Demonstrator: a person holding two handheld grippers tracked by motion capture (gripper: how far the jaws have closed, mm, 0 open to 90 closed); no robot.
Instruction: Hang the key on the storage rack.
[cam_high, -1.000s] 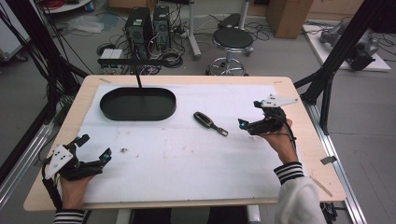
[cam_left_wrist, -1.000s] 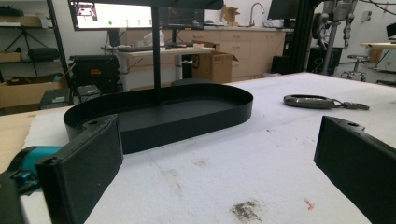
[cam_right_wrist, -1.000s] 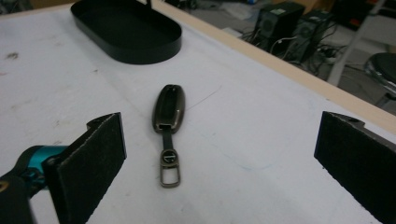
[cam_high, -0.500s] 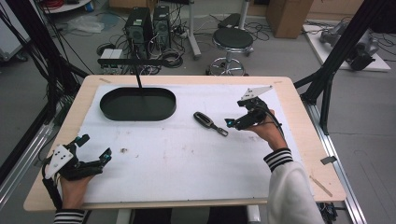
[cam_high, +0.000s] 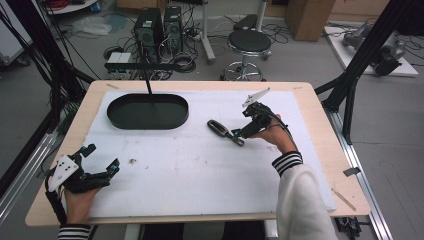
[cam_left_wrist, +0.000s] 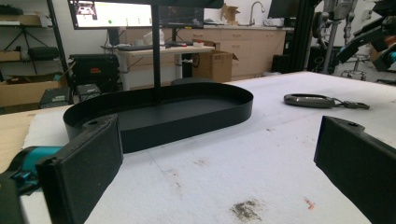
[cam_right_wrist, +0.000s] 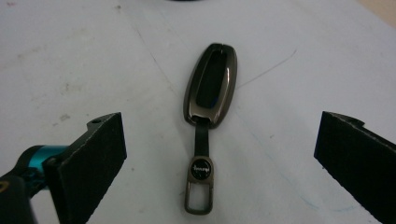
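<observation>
High view: a pale wooden table (cam_high: 320, 145) carries a white foam sheet (cam_high: 200, 170), and on the sheet's far left part sits a shallow black oval tray (cam_high: 148, 111) with a thin black post rising from behind it. Near the middle of the sheet lies a dark grey metallic key fob with a short strap and clasp (cam_high: 222, 131), flat on the foam and well apart from the tray. The right gripper (cam_high: 239, 137), held by a hand in a white sleeve with a striped cuff, points down at the clasp end of the fob, its tips just beside it. In the right gripper view the jaws stand wide apart, one at each lower corner, with the key fob (cam_right_wrist: 210, 93) lying lengthwise between them on the sheet, its clasp nearest the camera; neither jaw touches it. The left gripper (cam_high: 102, 157) rests low at the near left corner of the sheet, held by the other hand. In the left gripper view its jaws also stand wide apart and hold nothing, facing the black tray (cam_left_wrist: 159, 114), with the key fob (cam_left_wrist: 322, 100) farther off to the right.
</observation>
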